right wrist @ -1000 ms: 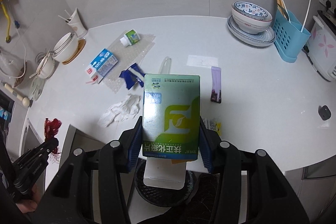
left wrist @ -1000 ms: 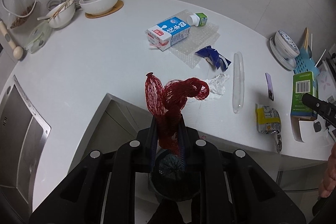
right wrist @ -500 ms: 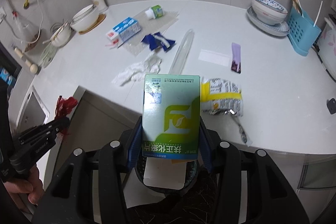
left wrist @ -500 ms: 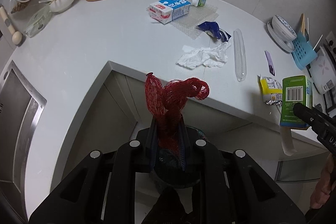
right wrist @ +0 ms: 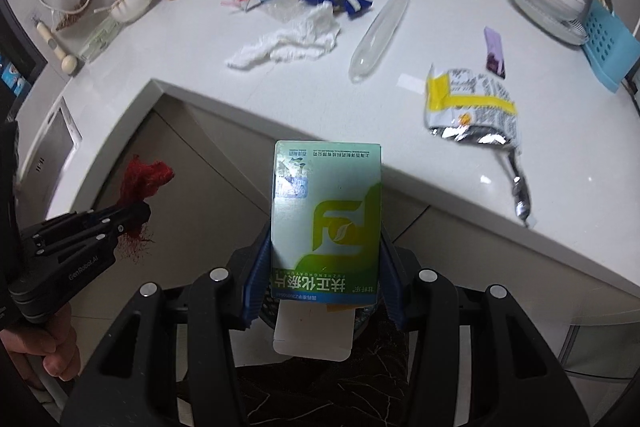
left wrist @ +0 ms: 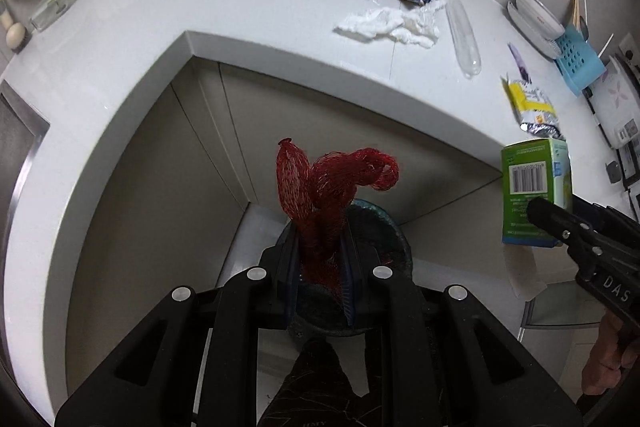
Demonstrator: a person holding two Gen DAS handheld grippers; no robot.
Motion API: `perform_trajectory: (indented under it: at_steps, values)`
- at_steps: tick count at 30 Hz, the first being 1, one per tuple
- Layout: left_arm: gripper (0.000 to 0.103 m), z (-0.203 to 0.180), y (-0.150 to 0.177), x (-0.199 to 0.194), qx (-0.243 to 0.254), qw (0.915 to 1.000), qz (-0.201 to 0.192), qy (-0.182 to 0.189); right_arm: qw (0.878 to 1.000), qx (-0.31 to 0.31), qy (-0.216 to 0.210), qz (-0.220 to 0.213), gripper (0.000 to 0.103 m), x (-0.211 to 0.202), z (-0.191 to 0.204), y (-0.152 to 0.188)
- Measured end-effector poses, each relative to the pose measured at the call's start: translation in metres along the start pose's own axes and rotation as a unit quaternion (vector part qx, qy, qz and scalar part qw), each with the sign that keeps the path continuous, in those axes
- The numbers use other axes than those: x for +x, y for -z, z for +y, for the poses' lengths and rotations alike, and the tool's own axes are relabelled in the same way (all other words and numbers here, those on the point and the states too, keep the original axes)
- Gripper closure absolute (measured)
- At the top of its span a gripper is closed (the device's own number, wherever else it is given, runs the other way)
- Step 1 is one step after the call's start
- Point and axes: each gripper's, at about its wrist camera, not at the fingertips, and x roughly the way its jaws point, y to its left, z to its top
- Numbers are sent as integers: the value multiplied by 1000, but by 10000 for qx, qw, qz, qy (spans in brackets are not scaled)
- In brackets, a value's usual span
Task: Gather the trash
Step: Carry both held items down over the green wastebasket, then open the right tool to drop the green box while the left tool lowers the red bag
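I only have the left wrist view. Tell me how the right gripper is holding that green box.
Observer: In the right wrist view, the right gripper is shut on the green box, with a blue pad on each side edge.
Operator: Report the box's bottom end.
Observer: A white flap hangs open below it.
Operator: Say what's underneath.
Observer: A dark mesh bin shows directly behind the flap.
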Motion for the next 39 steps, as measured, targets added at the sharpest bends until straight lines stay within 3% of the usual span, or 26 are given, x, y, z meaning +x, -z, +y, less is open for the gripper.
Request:
perform_trajectory:
  at_steps: [10,22,31,33,39]
  values:
    - [87,2,11,39,-9,9999,68,78,9992,26,20,408,57,57,-4,18]
    - [87,13,30,75,103,9997,222,76,9983,-118,-42,569,57,105,0,30]
    - [87,18,32,82,58,9995,318,46,9966,-213,-44,797,56,134,11,34]
    - [87,17,32,82,70,9994,327,41,9969,-214,-14,757,52,134,12,34]
    - [87,14,28,88,84,9993,373,45,9986,-84,95,522,23,126,4,32]
